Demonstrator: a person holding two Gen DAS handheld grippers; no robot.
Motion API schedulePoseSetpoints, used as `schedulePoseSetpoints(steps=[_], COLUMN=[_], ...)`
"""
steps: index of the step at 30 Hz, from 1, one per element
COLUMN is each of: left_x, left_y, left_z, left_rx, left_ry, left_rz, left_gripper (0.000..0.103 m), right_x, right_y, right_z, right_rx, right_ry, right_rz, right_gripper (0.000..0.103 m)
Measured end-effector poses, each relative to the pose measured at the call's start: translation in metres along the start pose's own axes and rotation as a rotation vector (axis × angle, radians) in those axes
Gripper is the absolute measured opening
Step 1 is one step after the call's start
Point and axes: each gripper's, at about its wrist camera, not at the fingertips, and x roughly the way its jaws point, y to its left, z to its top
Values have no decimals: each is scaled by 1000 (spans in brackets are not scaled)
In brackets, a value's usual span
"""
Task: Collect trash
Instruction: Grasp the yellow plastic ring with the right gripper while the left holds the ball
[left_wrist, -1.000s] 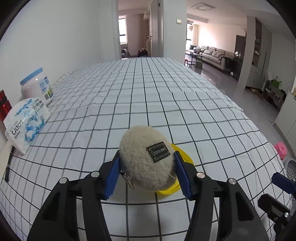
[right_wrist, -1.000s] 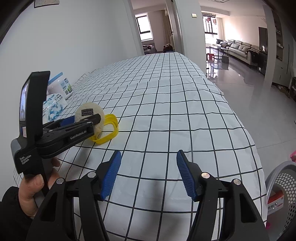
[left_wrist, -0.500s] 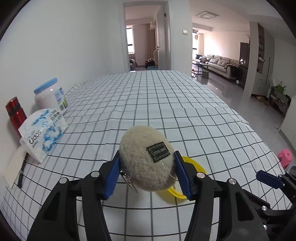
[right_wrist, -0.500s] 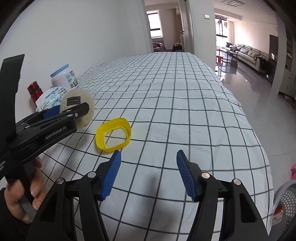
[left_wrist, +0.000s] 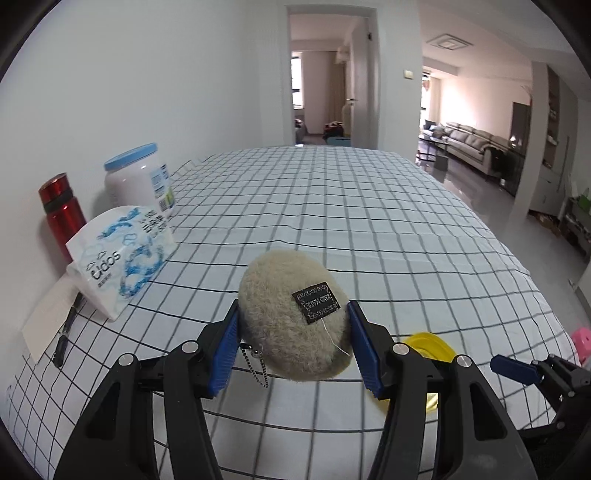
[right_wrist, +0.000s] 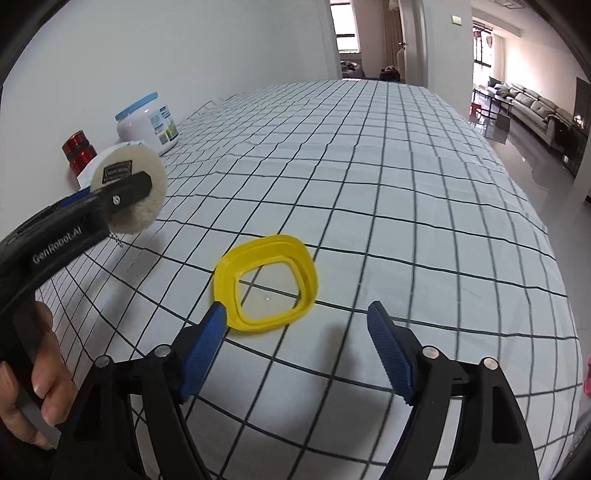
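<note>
My left gripper (left_wrist: 293, 345) is shut on a beige fuzzy round pouch (left_wrist: 284, 314) with a black label and a small bead chain, held above the checked tablecloth. It also shows in the right wrist view (right_wrist: 127, 192) at the left. A yellow plastic ring-shaped lid (right_wrist: 266, 282) lies flat on the cloth. My right gripper (right_wrist: 299, 336) is open just in front of it, its left fingertip (right_wrist: 214, 317) at the ring's near-left edge. In the left wrist view the ring (left_wrist: 428, 345) peeks out behind my right finger.
Along the wall at the left stand a red bottle (left_wrist: 61, 210), a white jar with a blue lid (left_wrist: 136, 177), a tissue pack (left_wrist: 118, 254) and a pen on a paper (left_wrist: 64, 339). The table's right edge (right_wrist: 554, 258) drops to the floor.
My left gripper has lifted the pouch up and to the left, off the yellow ring. My right gripper has moved forward and left, up to the ring.
</note>
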Motion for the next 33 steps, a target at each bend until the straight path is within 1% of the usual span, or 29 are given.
schedulePoseSetpoints(steps=[3,7,13,16,20,22,23,27,33], left_x=[3,6,6,7,7,8,8,8,5], left_y=[10,19,20,21,21,21,21,19,14], left_z=[2,4,3,4,4,4,4,3,2], left_rx=[-25,-49,-55,-56,-59,-57,-55,-47,-31], left_ry=[4,13,15,17,19,18,17,15,12], left_rz=[15,19,17,17,18,21,22,26,21], left_gripper=[54,54,54,54,54,54,54,54,54], right_x=[12,23,40,46,50,49,47,35,-2], right_y=[8,13,21,23,27,27,26,14,-5], right_z=[7,15,19,20,23,22,21,14,-3], right_rx=[-24,-34,-58,-72,-80,-77,-74,-34,42], right_ry=[16,44,77,77,74,62,56,25,-42], right_rz=[-14,-5,-21,-55,-73,-88,-96,-104,-110], right_gripper=[80,82,82,82,81,72,70,69,69])
